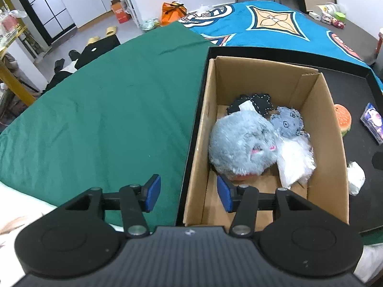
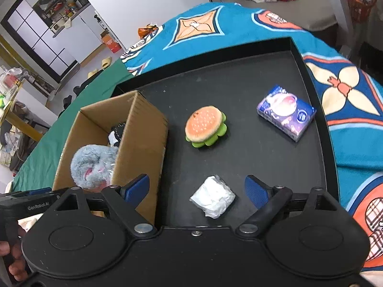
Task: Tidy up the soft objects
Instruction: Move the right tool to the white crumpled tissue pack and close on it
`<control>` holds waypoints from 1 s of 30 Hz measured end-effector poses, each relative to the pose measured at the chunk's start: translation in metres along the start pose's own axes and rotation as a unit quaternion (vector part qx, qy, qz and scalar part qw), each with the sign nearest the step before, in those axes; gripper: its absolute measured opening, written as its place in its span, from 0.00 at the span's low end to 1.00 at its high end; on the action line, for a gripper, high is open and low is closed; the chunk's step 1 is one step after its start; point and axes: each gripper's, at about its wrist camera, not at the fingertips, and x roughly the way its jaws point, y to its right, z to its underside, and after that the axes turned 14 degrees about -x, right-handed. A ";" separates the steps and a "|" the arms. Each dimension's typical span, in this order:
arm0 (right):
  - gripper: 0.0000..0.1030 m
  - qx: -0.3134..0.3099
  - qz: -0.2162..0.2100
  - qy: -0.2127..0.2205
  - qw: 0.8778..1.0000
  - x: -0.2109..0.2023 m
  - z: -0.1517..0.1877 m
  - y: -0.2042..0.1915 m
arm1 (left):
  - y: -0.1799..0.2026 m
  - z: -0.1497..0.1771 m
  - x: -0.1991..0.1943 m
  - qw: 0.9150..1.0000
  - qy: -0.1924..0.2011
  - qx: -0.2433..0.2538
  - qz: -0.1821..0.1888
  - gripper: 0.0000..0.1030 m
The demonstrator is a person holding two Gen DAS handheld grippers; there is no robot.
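Observation:
A cardboard box [image 1: 325, 131] [image 2: 141, 138] stands on a black tray [image 2: 263, 157]. Inside it lie a fluffy grey plush [image 1: 241, 143] [image 2: 93, 165], a grey knitted toy [image 1: 288, 123], a black stitched toy [image 1: 251, 102] and a white bagged item [image 1: 295, 162]. My left gripper [image 1: 189, 196] hovers open over the box's near left wall, nothing between its blue pads. On the tray sit a burger plush [image 2: 205, 125] [image 1: 343, 118], a tissue pack [image 2: 286, 112] [image 1: 373, 122] and a white wrapped bundle [image 2: 213, 197] [image 1: 356, 178]. My right gripper [image 2: 197, 190] is open, its pads either side of the bundle without touching it.
The tray lies on a green cloth [image 1: 107, 110] beside a blue patterned blanket [image 2: 347, 110]. A person's fingers [image 2: 14, 258] hold the left gripper's handle at the lower left of the right wrist view. Shelves and floor clutter lie beyond the table edge.

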 end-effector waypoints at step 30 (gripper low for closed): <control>0.48 -0.006 -0.005 -0.068 0.998 0.045 0.015 0.010 | 0.032 0.003 0.007 0.998 -0.012 0.055 -0.029 0.49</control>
